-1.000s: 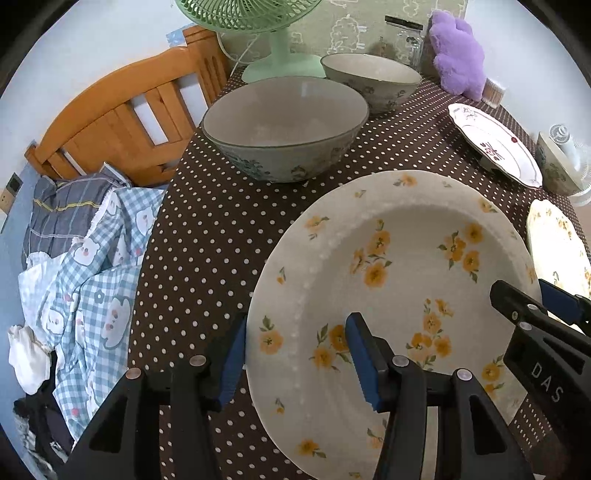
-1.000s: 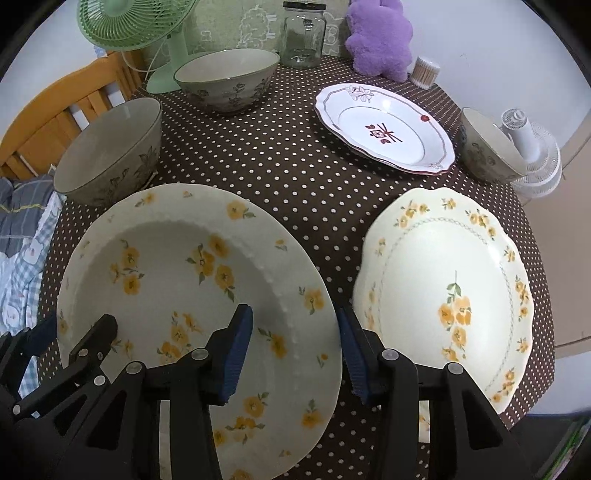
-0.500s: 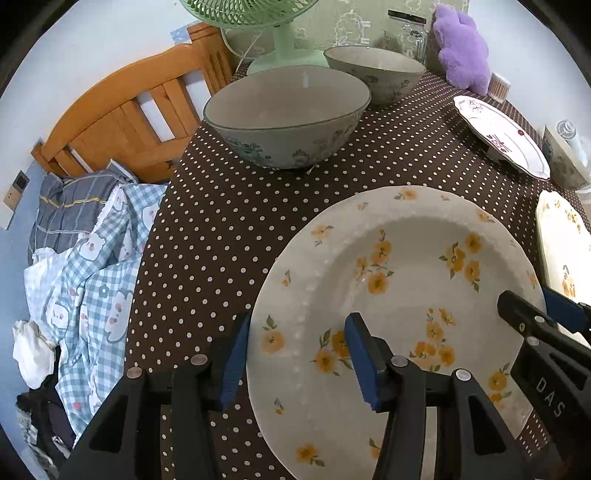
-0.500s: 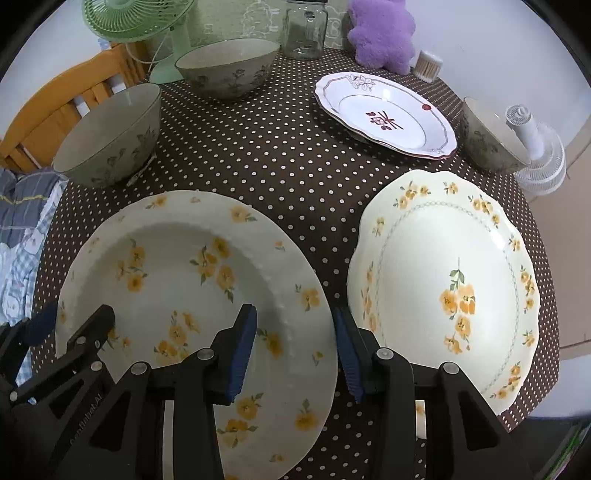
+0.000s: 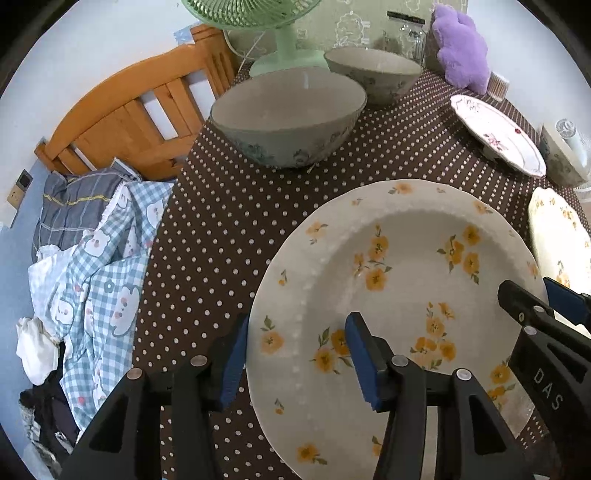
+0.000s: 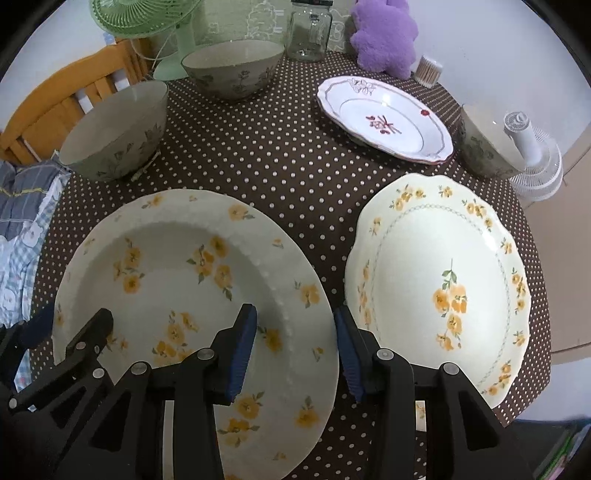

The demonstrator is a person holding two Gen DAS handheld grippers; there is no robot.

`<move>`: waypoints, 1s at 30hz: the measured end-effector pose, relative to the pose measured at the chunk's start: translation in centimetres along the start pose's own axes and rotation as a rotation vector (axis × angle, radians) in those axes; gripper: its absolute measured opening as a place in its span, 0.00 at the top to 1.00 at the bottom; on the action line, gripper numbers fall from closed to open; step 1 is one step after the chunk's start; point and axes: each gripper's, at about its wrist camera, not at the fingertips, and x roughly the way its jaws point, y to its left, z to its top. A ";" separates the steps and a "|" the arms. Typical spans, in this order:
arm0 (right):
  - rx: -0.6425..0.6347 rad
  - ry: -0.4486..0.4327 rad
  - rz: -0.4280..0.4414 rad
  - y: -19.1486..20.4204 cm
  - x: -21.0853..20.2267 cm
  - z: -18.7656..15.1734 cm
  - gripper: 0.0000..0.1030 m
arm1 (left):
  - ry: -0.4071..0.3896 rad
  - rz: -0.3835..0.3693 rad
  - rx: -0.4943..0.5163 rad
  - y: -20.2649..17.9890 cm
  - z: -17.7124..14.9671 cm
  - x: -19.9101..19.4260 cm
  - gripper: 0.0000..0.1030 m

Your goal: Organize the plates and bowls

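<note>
A: Status on the tools?

B: Left tool [image 5: 295, 354] straddles the left rim of the big yellow-flower plate [image 5: 399, 295]: one pad outside the rim, one over the plate's well. Jaws apart, no pinch visible. Right tool [image 6: 295, 350] straddles the same plate's right rim, outer pad in the gap toward the scalloped plate [image 6: 439, 280]. Jaws also apart, and I can't see either pad pressing.

A: Where's the plate?

B: Near edge of the bench [image 6: 280, 155], left of centre, flat on the brown dotted cloth. The scalloped plate sits just beside it on the right, with a narrow strip of cloth between them.

A: What's around it?

B: Far left, a large grey-green bowl [image 5: 288, 114], clear of the plate. Behind that, a second bowl [image 6: 232, 70] next to the green fan [image 6: 155, 33]. Far right, a white plate with red flowers [image 6: 384, 118], and a small bowl [image 6: 484, 144] touching or just in front of a white mini fan [image 6: 535, 158]; can't tell which. Along the back: glass jar [image 6: 308, 31], purple plush [image 6: 384, 37], cotton-swab pot [image 6: 428, 70].

A: Off the bench?

B: A wooden chair [image 5: 136, 122] and a pile of checked fabric [image 5: 99, 258] on the left.
</note>
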 end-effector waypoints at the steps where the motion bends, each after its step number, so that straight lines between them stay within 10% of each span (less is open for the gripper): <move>1: -0.001 -0.006 -0.003 -0.1 -0.2 0.2 0.54 | -0.008 0.000 0.001 -0.1 0.2 -0.4 0.48; 30: 0.081 -0.071 -0.052 -10.8 -4.4 0.7 0.54 | -0.064 -0.067 0.059 -10.2 1.8 -4.9 0.48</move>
